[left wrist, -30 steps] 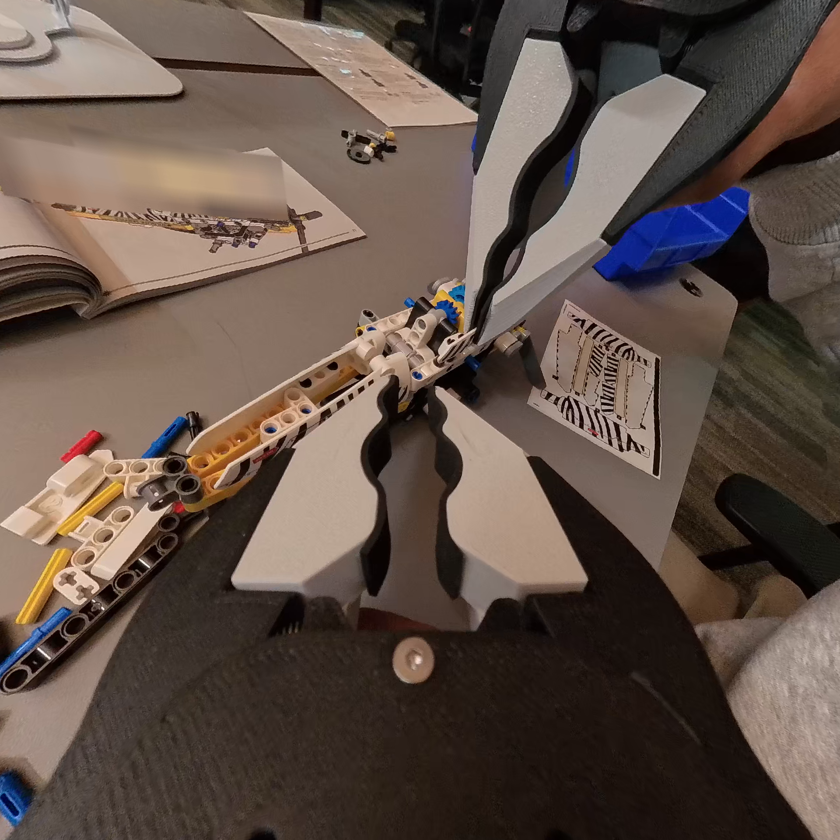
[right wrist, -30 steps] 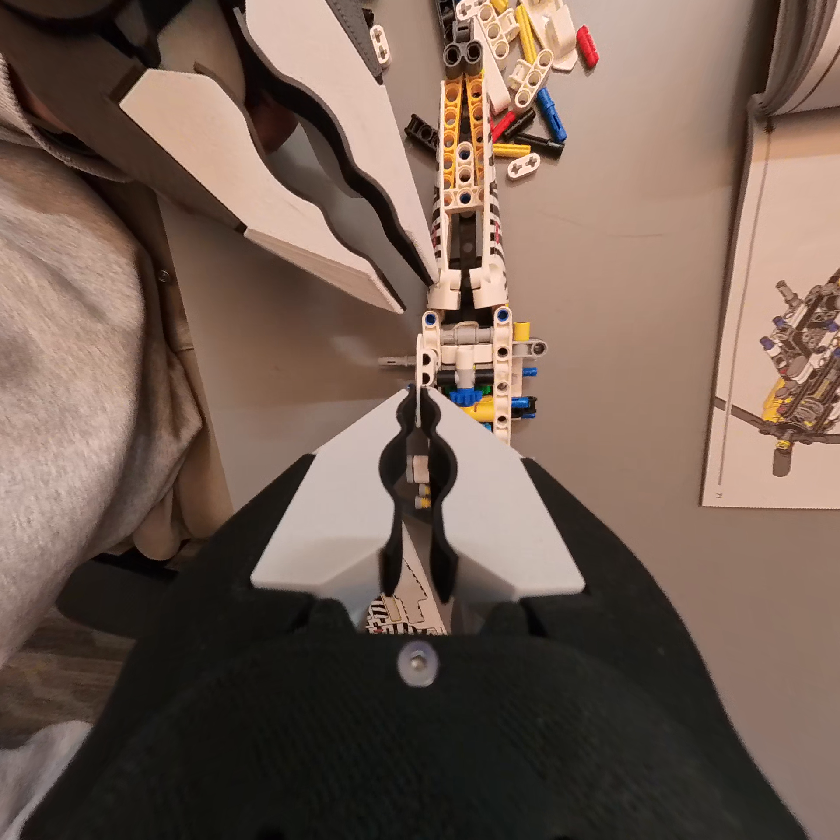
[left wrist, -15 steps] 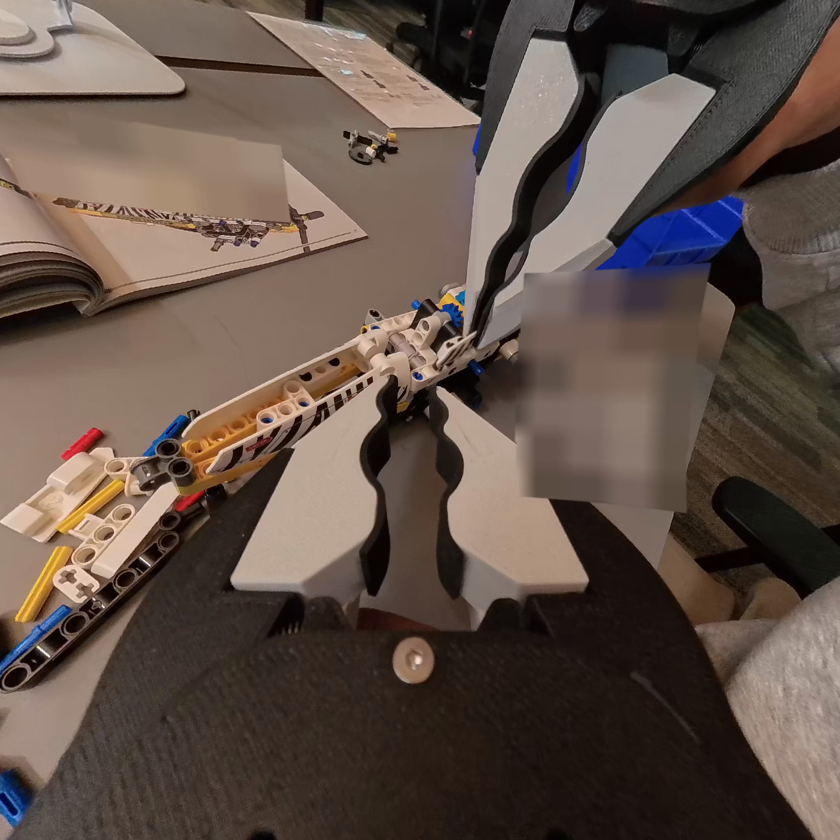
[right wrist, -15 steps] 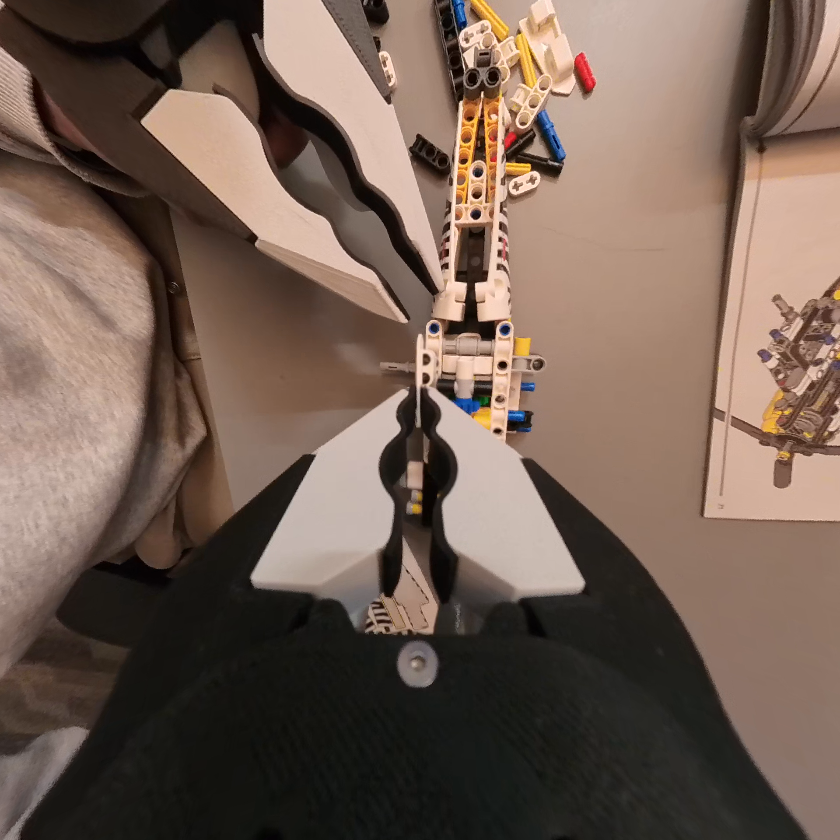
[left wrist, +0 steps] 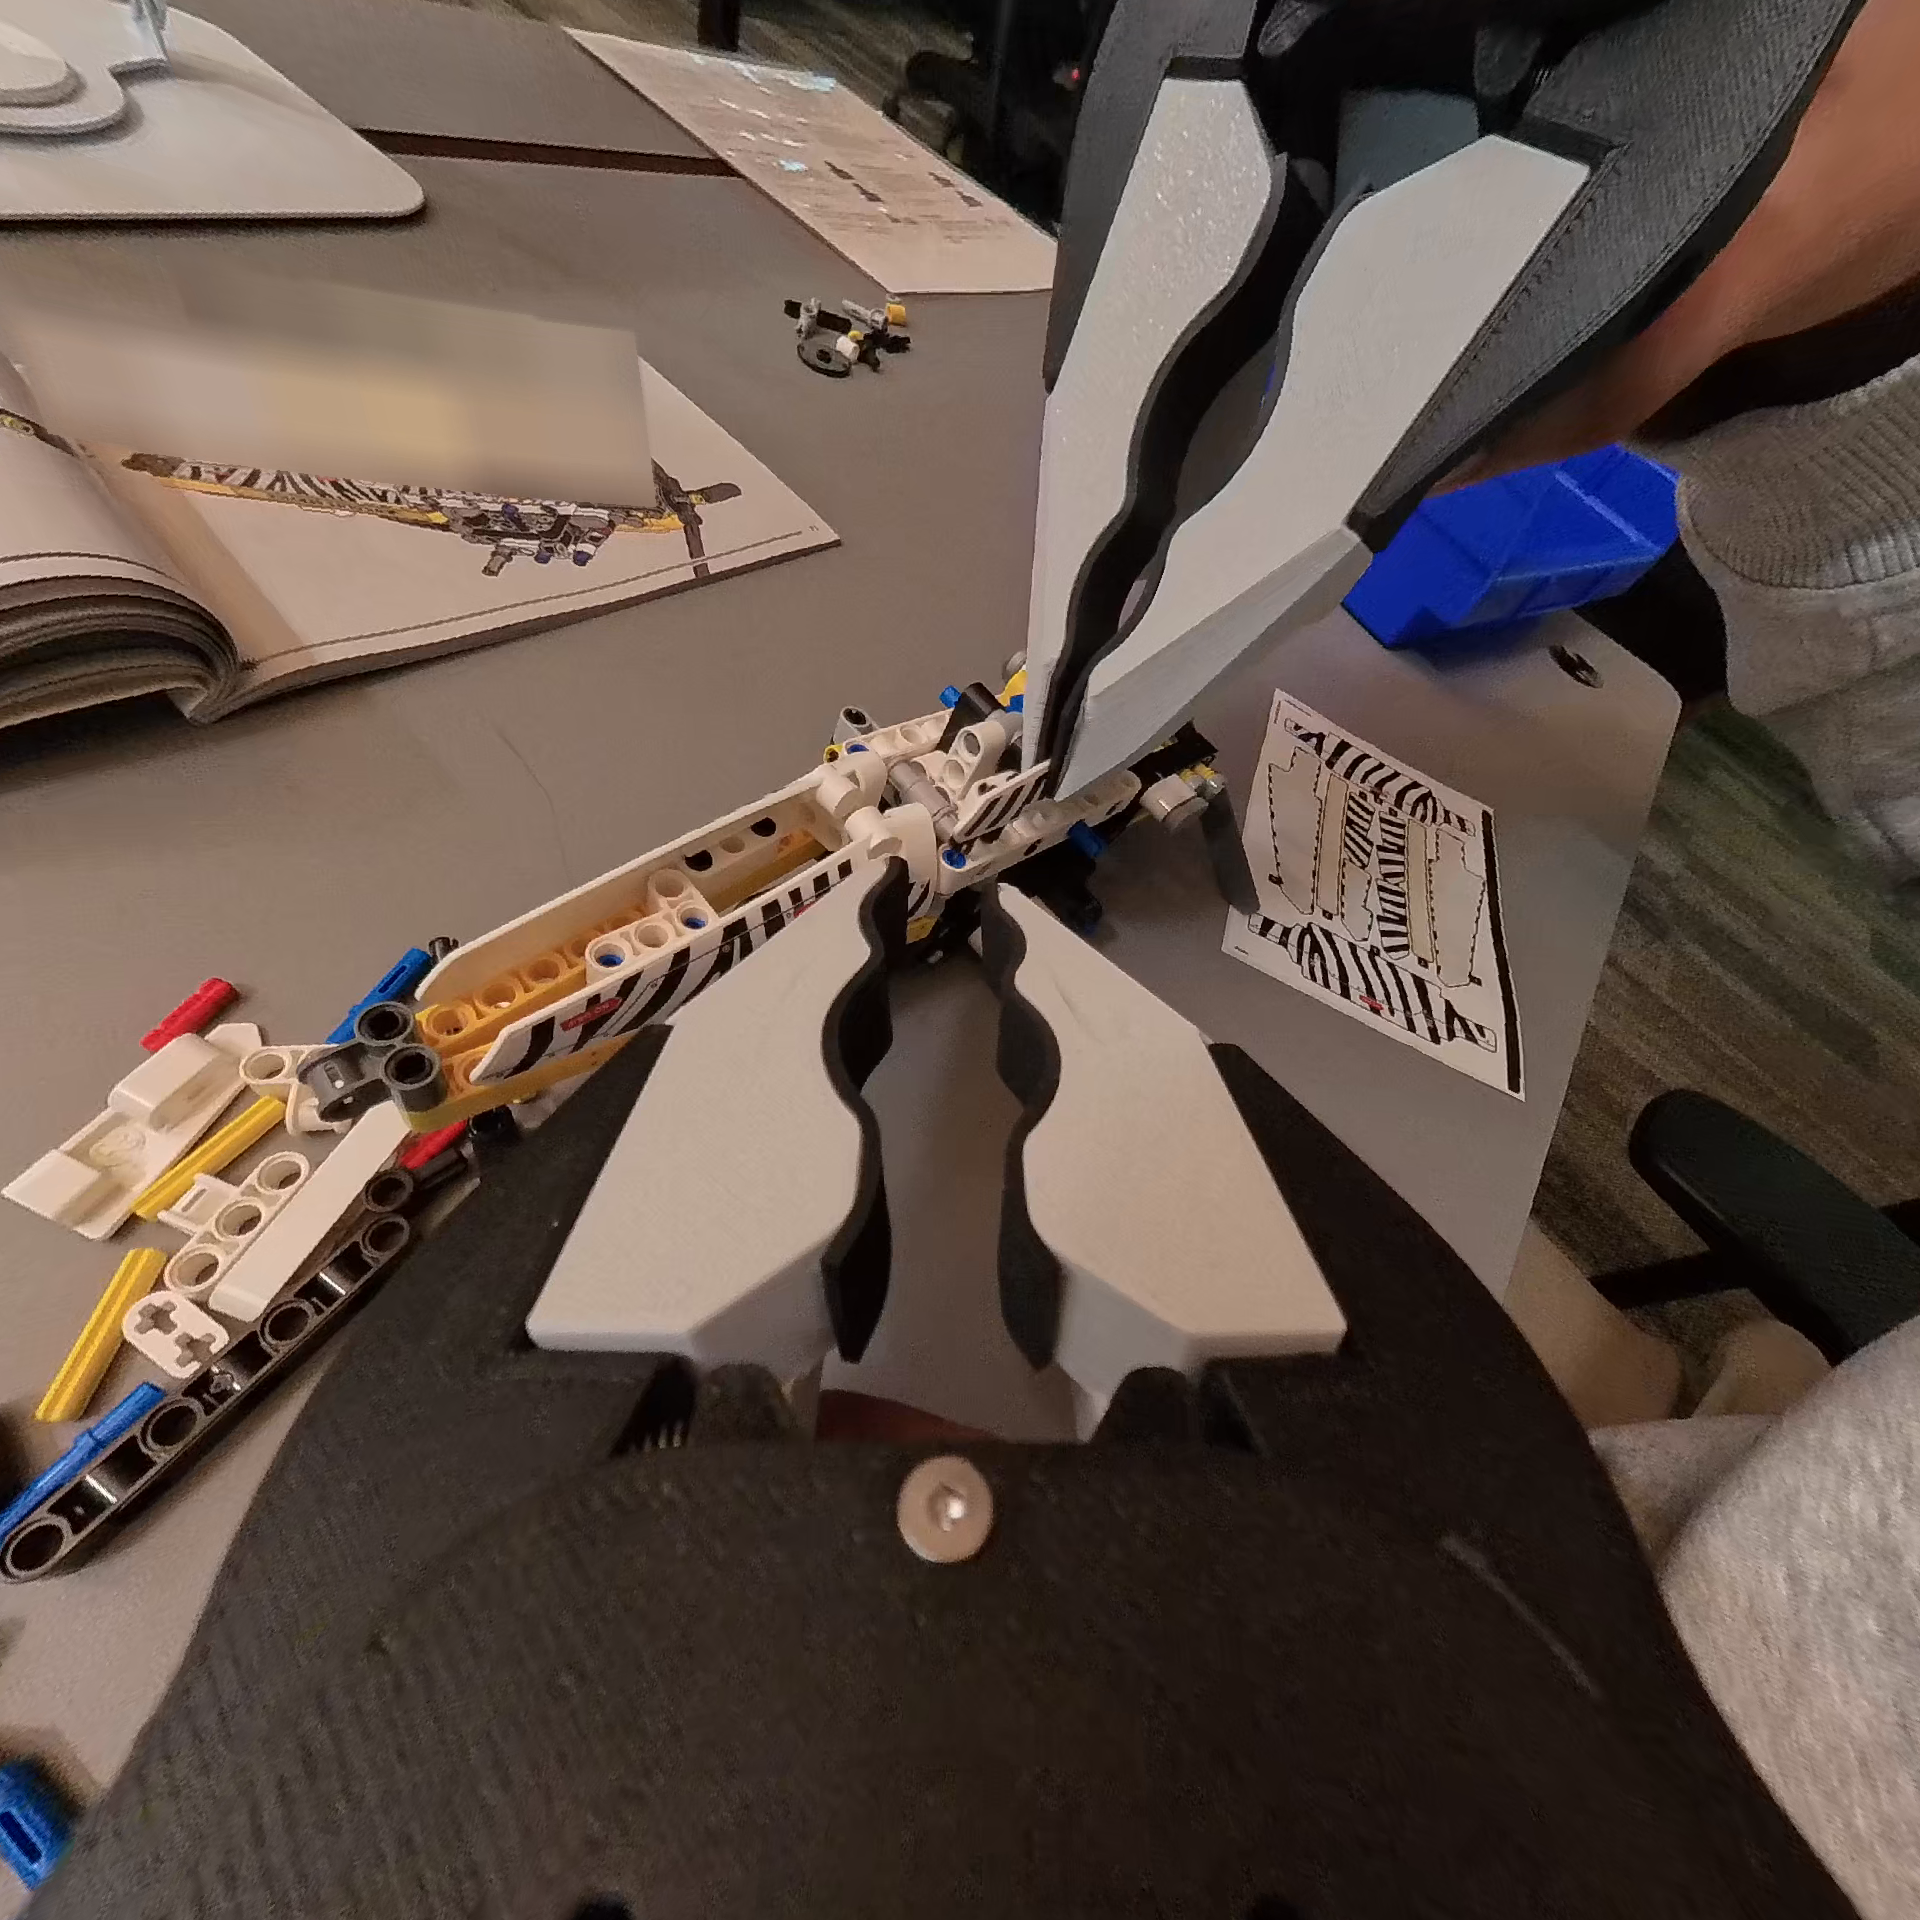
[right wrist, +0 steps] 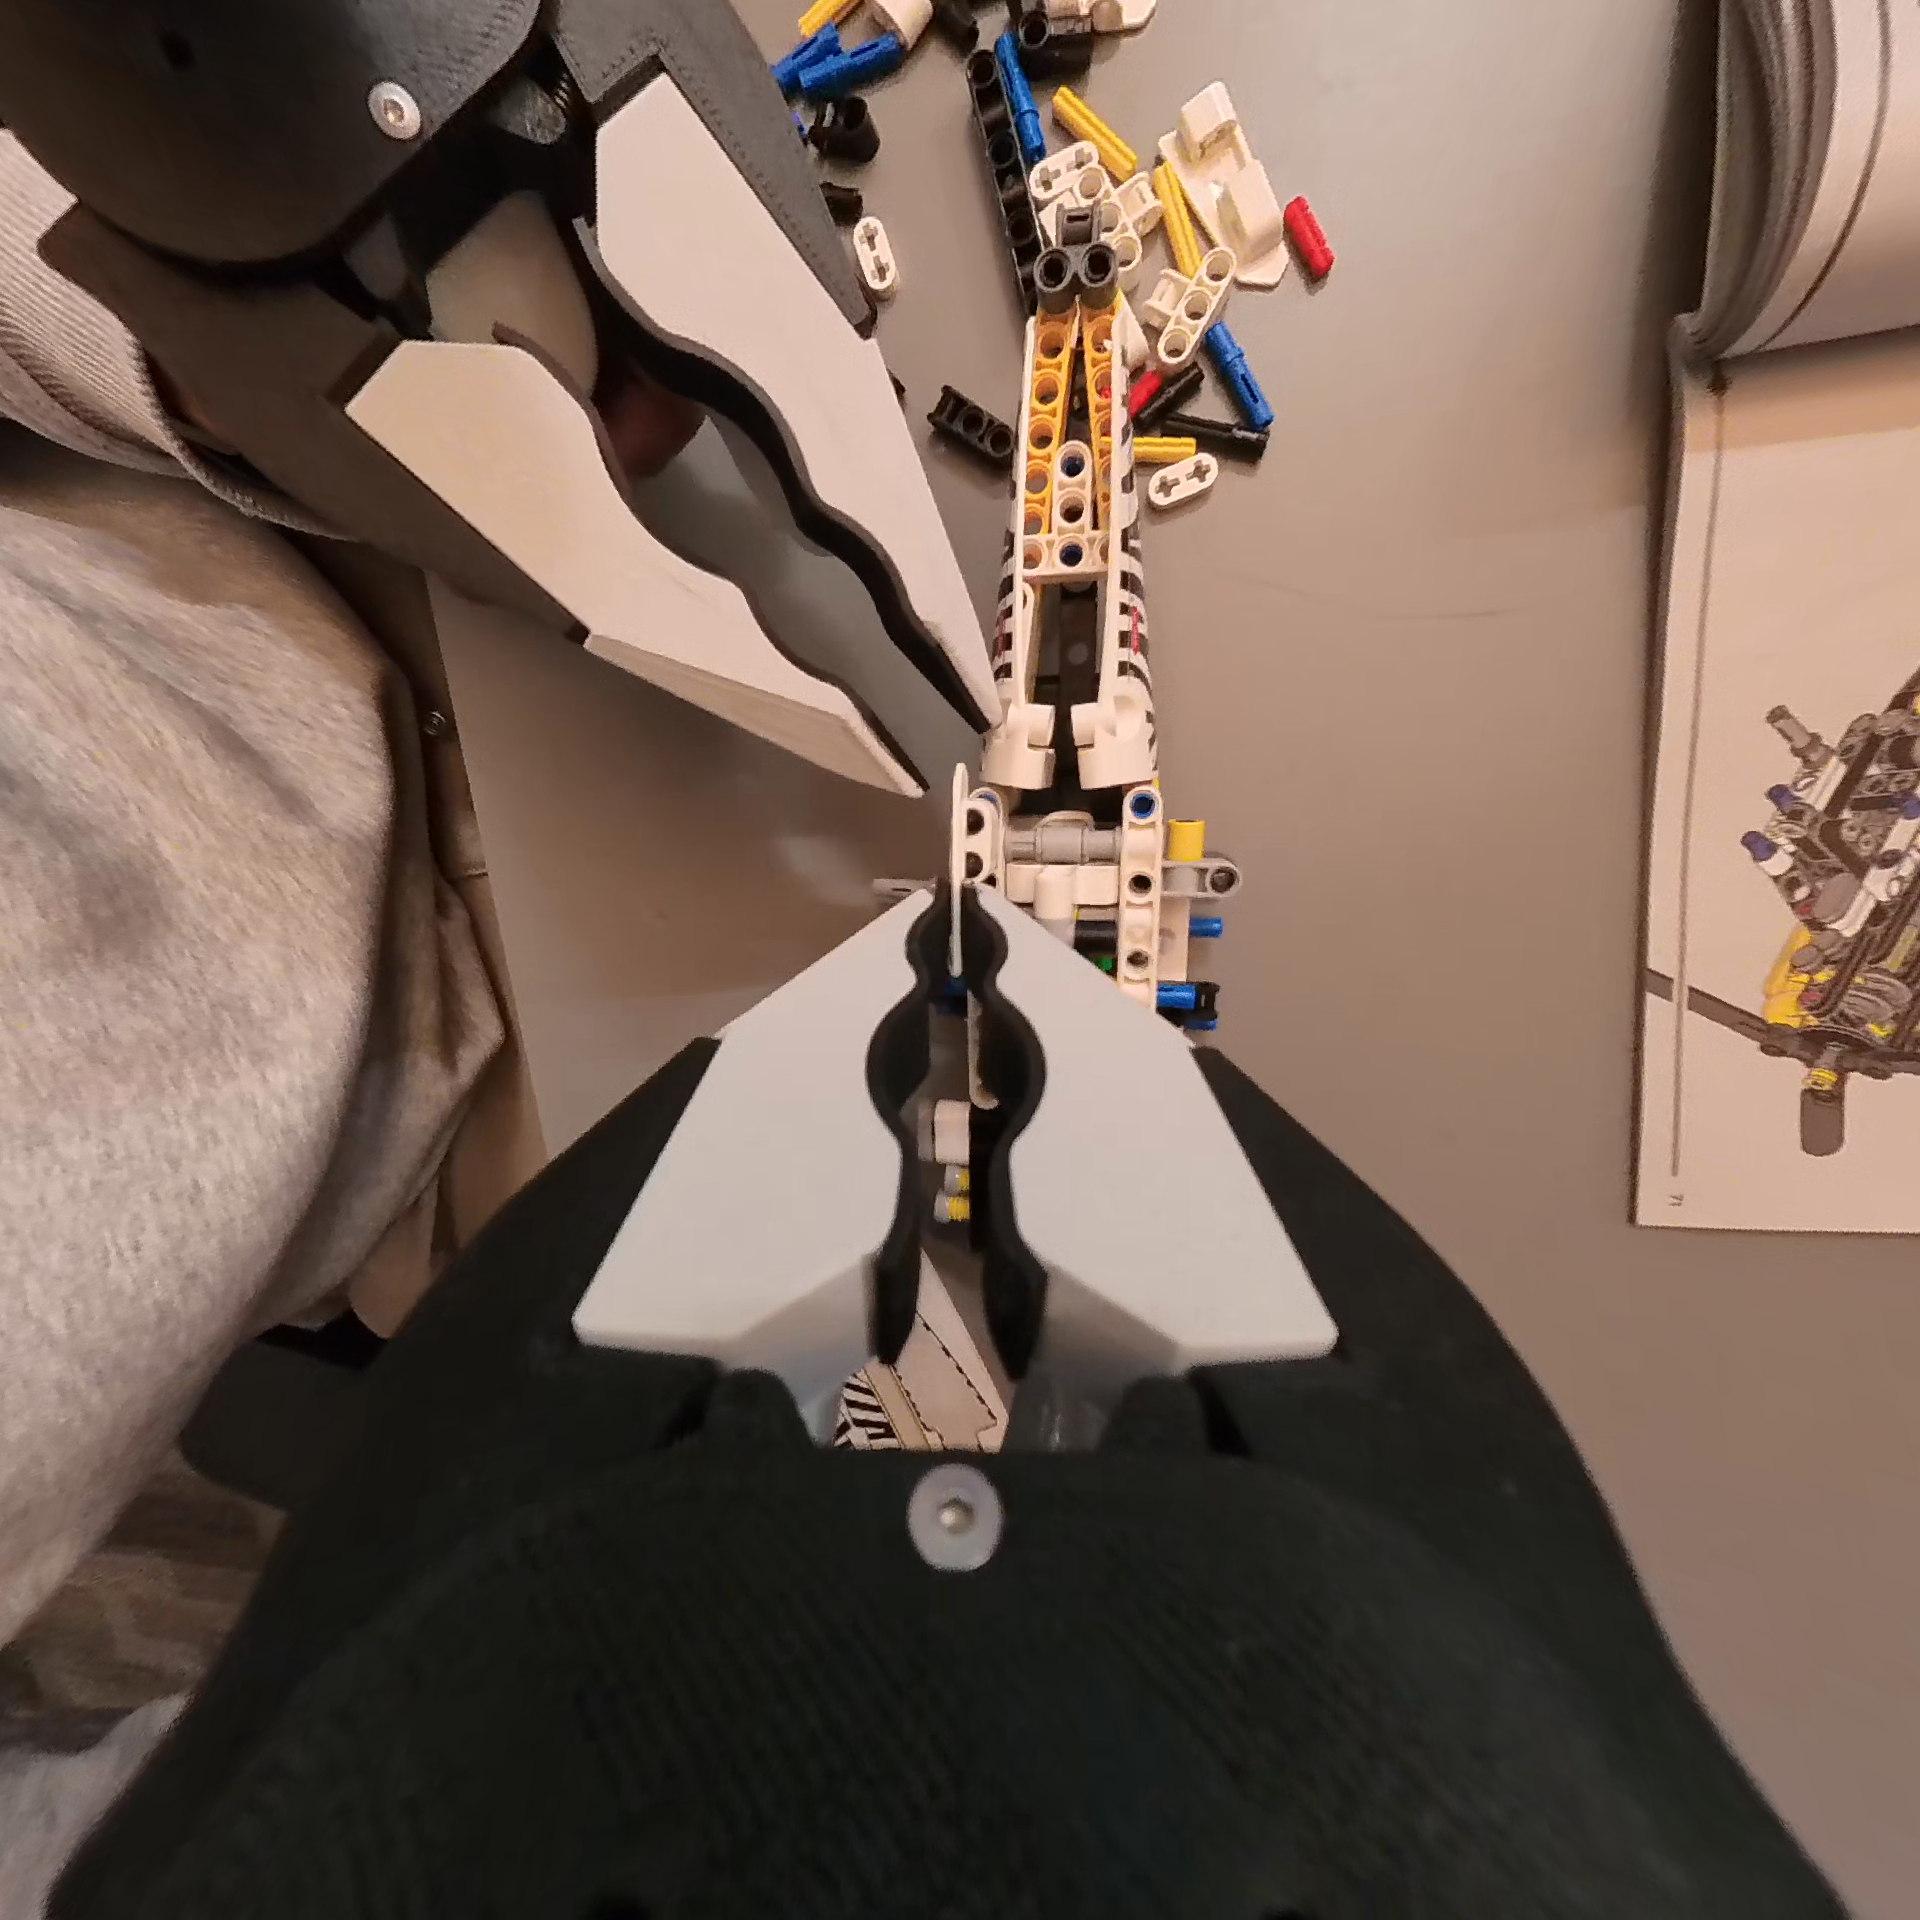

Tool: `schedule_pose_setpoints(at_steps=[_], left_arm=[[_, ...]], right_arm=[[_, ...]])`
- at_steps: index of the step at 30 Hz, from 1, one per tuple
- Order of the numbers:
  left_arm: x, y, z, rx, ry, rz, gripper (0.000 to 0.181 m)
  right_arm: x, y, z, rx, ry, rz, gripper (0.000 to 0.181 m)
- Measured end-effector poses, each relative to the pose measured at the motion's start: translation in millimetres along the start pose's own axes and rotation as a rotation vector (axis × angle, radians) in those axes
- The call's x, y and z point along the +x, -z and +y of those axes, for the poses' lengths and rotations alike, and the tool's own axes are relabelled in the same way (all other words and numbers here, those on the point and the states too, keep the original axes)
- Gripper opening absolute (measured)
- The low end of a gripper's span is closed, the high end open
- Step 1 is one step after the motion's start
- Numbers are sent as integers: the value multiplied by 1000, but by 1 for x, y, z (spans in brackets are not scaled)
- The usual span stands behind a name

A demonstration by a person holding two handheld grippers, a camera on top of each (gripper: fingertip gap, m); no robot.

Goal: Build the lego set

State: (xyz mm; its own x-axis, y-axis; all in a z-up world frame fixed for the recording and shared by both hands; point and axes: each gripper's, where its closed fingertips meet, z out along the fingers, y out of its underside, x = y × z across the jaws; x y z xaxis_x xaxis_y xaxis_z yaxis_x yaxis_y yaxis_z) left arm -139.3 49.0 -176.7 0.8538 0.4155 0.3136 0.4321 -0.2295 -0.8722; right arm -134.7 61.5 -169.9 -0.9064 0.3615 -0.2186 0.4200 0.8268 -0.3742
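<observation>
Far left on the grey table [left wrist: 312,810]: loose parts [left wrist: 208,1174] in a heap, red, yellow, blue, black and white, crowding the tail of the build. Above them, an open instruction booklet [left wrist: 364,540], well apart from the work.

Centre: the lego model [left wrist: 665,935], long, white and yellow with zebra stripes, lying flat and running up toward the right. Sits a little differently from a second ago, tail swung slightly against the heap.

Just beside its striped flank, the left gripper [left wrist: 935,904], spread wide and holding nothing, far fingertip touching or all but touching the side panel. Looks like a brace against sliding.

Right of that, the right gripper [left wrist: 1049,769], reaching down from above, pressed together on a thin striped sticker [left wrist: 1000,808]. Has pushed forward in the last second: sticker now alongside the white beam at the nose, where before only at its near end. Seen edge-on in the right wrist view, so cannot tell whether already stuck down. Probably puts the sticker step in its last stretch: line up, press flat, let go.

Farther right: the sticker sheet [left wrist: 1371,894], flat near the table edge, some outlines seemingly bare. Beyond it, a blue bin [left wrist: 1507,551].
</observation>
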Motion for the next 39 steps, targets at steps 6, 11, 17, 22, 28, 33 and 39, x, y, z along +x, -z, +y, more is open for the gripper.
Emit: schedule_pose_setpoints(at_steps=[6, 11, 17, 22, 28, 33, 39], left_arm=[[0, 0, 0, 0, 0, 1, 12], [0, 0, 0, 0, -1, 0, 12], [0, 2, -2, 17, -7, -3, 16], [0, 5, -5, 44, -14, -17, 22], [0, 5, -5, 46, -6, -5, 23], [0, 5, -5, 47, -2, 2, 23], [1, 6, -6, 55, -4, 9, 25]], right_arm=[[1, -2, 0, -5, -8, -8, 0], [1, -3, -1, -8, -12, -10, 0], [-6, 7, -10, 123, -44, -61, 0], [-35, 72, -48, 693, -176, -286, 0], [-50, 136, -42, 1146, -287, -430, 0], [-59, 119, -30, 1258, -200, -70, 0], [-62, 72, -7, 1304, -165, 203, 0]])
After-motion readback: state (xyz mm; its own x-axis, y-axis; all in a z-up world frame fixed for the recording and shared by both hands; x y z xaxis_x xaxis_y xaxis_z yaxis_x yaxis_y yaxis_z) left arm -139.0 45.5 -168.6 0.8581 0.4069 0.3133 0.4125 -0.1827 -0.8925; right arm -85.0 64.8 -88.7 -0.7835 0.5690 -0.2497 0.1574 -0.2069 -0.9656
